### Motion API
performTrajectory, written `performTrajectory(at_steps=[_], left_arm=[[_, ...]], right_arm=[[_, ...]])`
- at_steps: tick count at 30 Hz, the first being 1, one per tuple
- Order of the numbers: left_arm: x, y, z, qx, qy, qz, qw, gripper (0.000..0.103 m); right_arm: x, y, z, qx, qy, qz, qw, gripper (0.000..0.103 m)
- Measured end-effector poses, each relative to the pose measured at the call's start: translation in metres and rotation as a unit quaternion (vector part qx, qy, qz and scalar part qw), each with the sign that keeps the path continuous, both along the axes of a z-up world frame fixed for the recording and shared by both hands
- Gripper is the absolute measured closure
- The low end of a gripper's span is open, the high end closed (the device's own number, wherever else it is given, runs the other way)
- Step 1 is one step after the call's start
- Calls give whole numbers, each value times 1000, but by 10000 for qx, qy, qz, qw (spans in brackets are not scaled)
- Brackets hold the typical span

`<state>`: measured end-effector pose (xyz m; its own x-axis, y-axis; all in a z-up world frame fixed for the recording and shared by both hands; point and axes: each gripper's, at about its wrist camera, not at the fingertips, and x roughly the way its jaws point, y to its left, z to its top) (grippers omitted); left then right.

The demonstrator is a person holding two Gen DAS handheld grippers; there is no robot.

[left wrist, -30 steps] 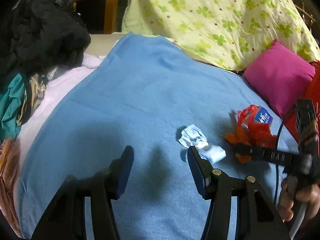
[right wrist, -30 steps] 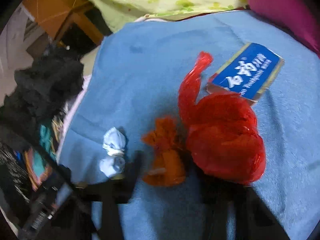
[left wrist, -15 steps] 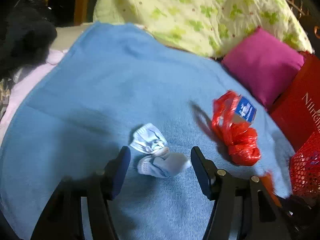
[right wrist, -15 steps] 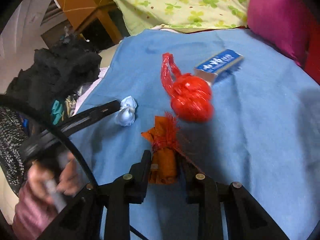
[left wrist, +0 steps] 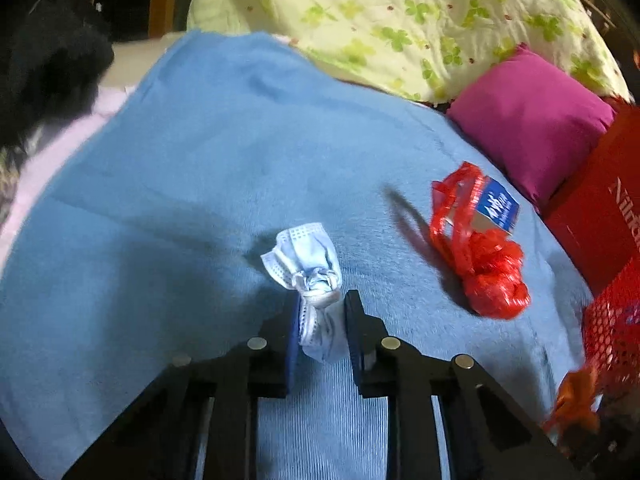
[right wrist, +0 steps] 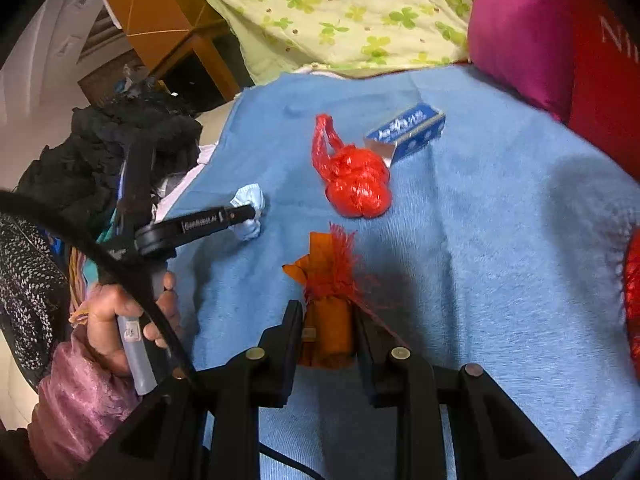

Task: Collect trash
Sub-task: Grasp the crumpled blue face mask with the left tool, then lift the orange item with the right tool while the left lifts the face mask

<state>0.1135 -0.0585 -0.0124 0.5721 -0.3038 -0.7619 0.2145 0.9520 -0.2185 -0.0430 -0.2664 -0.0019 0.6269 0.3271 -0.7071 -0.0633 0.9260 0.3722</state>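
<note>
My left gripper [left wrist: 320, 312] is shut on a knotted pale blue face mask [left wrist: 308, 264] on the blue blanket [left wrist: 200, 160]; it also shows in the right wrist view [right wrist: 250, 212]. My right gripper [right wrist: 326, 320] is shut on an orange wrapper bundle [right wrist: 326, 276] and holds it just above the blanket; it shows at the lower right of the left wrist view [left wrist: 572, 400]. A knotted red plastic bag [left wrist: 488, 276] and a blue carton [left wrist: 496, 204] lie together on the blanket, also in the right wrist view, bag [right wrist: 356, 184] and carton [right wrist: 408, 132].
A red mesh basket [left wrist: 612, 320] stands at the blanket's right edge beside a red box [left wrist: 600, 208]. A magenta pillow [left wrist: 528, 120] and a clover-print quilt [left wrist: 400, 20] lie behind. Dark clothes [right wrist: 120, 152] are piled at the left.
My left gripper closed on the face mask. My right gripper closed on the orange bundle, lifted it and carried it back and right, toward the red basket.
</note>
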Motion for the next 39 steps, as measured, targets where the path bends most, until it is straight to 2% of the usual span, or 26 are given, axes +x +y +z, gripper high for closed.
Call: performTrajectory(at_steps=[6, 9, 12, 18, 24, 30, 39], left_arm=[[-59, 6, 35, 298, -652, 45, 9974, 80], [-95, 2, 53, 217, -805, 80, 9965, 80], [-128, -9, 72, 460, -975, 94, 9941, 80], [-168, -30, 112, 915, -1170, 235, 9886, 80], [-211, -48, 146, 1014, -1590, 168, 9819, 80], [-242, -59, 165, 1125, -1844, 35, 9764, 80], [-264, -70, 179, 1254, -2024, -107, 9712, 80]], right_arm=[[-24, -13, 24, 46, -266, -122, 9996, 76], [-38, -19, 39, 21, -428, -155, 9990, 76], [-55, -27, 55, 4, -635, -177, 9978, 75], [-94, -47, 84, 57, -1033, -362, 9940, 75], [-126, -66, 112, 130, -1393, -516, 9888, 75], [-147, -70, 133, 218, -1696, -497, 9840, 75], [-163, -62, 152, 166, -2018, -403, 9785, 75]])
